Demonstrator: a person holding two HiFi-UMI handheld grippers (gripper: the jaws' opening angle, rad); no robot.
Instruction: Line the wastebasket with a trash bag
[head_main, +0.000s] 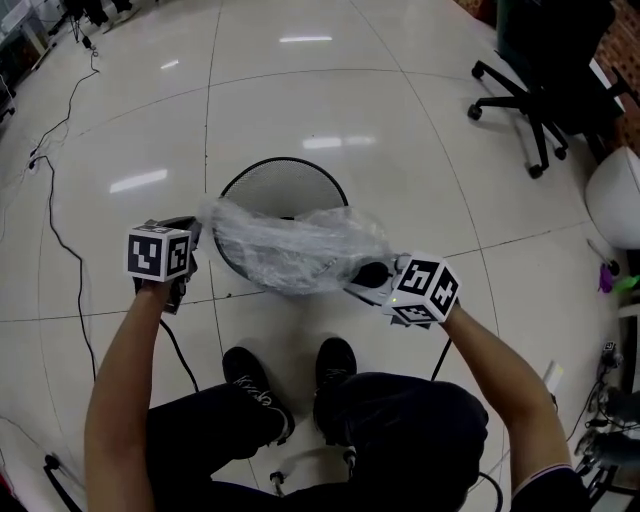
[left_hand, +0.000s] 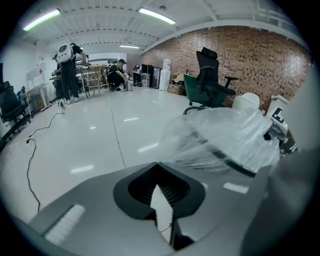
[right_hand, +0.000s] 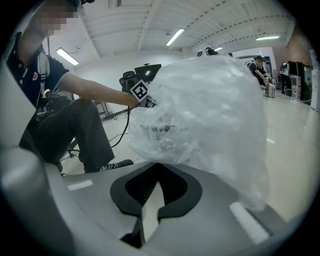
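A black mesh wastebasket (head_main: 283, 187) stands on the tiled floor in front of the person's feet. A clear trash bag (head_main: 295, 245) is stretched over its near rim between both grippers. My left gripper (head_main: 197, 228) is shut on the bag's left edge, and my right gripper (head_main: 366, 282) is shut on its right edge. In the left gripper view the bag (left_hand: 225, 137) billows ahead of the closed left gripper (left_hand: 160, 182), with the basket's dark rim (left_hand: 236, 168) showing through it. In the right gripper view the bag (right_hand: 205, 107) fills the space above the closed right gripper (right_hand: 154, 186). The left gripper's marker cube (right_hand: 140, 90) shows behind it.
A black office chair (head_main: 545, 90) stands at the far right, with a white rounded object (head_main: 615, 195) beside it. Cables (head_main: 60, 235) run over the floor at the left. The person's shoes (head_main: 255, 385) are just behind the basket. People work at tables (left_hand: 67, 67) far off.
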